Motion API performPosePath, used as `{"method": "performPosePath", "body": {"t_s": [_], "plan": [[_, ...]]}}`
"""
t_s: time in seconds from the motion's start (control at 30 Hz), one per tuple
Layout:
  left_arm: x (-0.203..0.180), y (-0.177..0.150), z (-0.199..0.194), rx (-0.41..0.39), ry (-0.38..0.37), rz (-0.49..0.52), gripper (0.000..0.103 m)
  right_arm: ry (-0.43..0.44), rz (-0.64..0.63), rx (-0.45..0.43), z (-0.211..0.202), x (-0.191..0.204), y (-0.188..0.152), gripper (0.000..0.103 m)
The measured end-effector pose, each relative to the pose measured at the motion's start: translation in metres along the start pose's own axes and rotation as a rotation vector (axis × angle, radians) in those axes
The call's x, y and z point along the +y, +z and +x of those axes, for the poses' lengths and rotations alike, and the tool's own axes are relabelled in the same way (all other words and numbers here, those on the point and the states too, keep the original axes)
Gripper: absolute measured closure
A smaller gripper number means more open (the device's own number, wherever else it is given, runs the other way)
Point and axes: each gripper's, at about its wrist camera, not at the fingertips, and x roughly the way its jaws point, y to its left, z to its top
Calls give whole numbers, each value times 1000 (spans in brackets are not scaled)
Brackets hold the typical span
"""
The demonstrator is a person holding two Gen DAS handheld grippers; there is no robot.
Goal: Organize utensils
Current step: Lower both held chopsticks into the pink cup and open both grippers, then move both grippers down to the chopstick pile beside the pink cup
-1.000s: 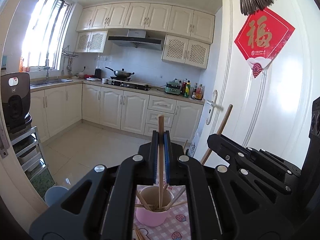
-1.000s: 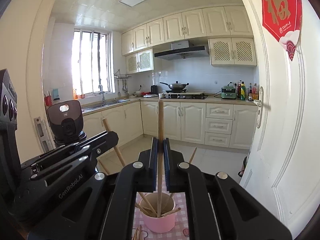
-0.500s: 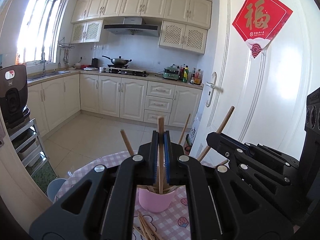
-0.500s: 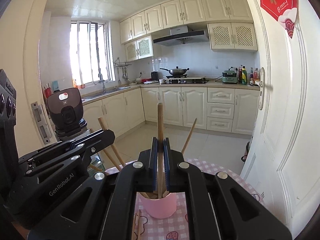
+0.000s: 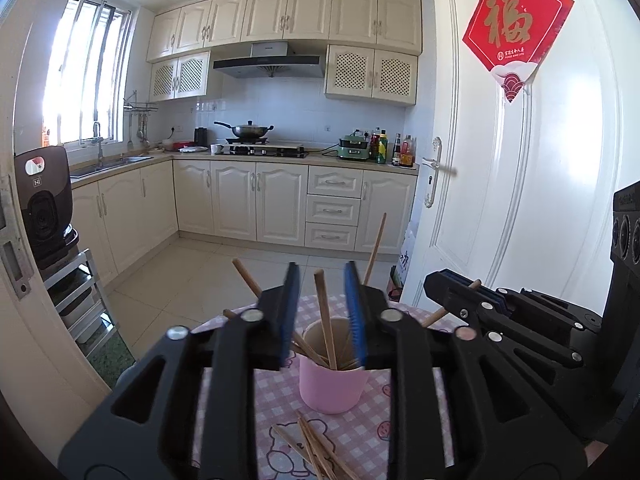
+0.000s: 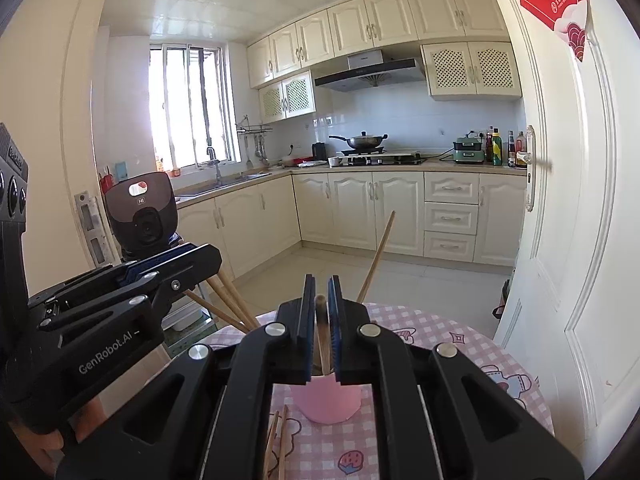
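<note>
A pink cup (image 5: 332, 388) holding several wooden chopsticks stands on the pink checked tablecloth (image 5: 280, 396). My left gripper (image 5: 322, 276) hovers over the cup with its jaws opening. One chopstick (image 5: 325, 312) stands free between the blue pads, its lower end in the cup. My right gripper (image 6: 321, 288) sits just above the same cup (image 6: 326, 402), shut on an upright chopstick (image 6: 321, 328) whose lower end dips into the cup. Each gripper shows in the other's view: the right gripper (image 5: 452, 284) and the left gripper (image 6: 208, 256).
Loose chopsticks (image 5: 316, 448) lie on the cloth in front of the cup (image 6: 280, 440). A white door (image 5: 520, 200) stands close on the right. A dark appliance (image 5: 44, 200) sits on a metal rack at the left. The round table's far edge (image 6: 440, 320) is just beyond the cup.
Both grippers have sunk towards the cup with their chopsticks. The left jaws have opened and let go of their chopstick, which now stands in the cup. The right stays shut.
</note>
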Motion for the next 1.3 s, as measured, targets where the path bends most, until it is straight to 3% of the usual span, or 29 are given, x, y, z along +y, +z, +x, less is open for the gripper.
{"method": "performPosePath", "body": {"t_s": [0.03,0.1,0.17,0.3,0.37,0.47,0.63,0.97,1.13,1.3], "plan": [[1,-1,-4,-16,11,-2,48,2,3,-2,-1,0,0,97],[1,-1,-9,-31,22,2,48,7,5,-9,-5,0,-1,92],[1,-2,-14,-32,25,6,47,10,7,-25,-10,1,-2,76],[0,-3,-27,-69,66,22,32,8,13,-48,-21,0,-3,67],[1,-5,-36,-85,80,22,30,9,14,-59,-26,1,-4,57],[2,-7,-50,-115,108,32,23,9,7,-82,-37,5,-5,52],[7,-15,-73,-152,146,47,12,7,0,-102,-53,10,-9,46],[23,-43,-101,-139,187,35,9,4,1,-79,-70,18,-38,40],[32,-56,-100,-91,191,16,9,-5,13,-35,-68,16,-54,39],[49,-70,-87,11,145,-39,9,-15,21,33,-60,12,-71,39]]}}
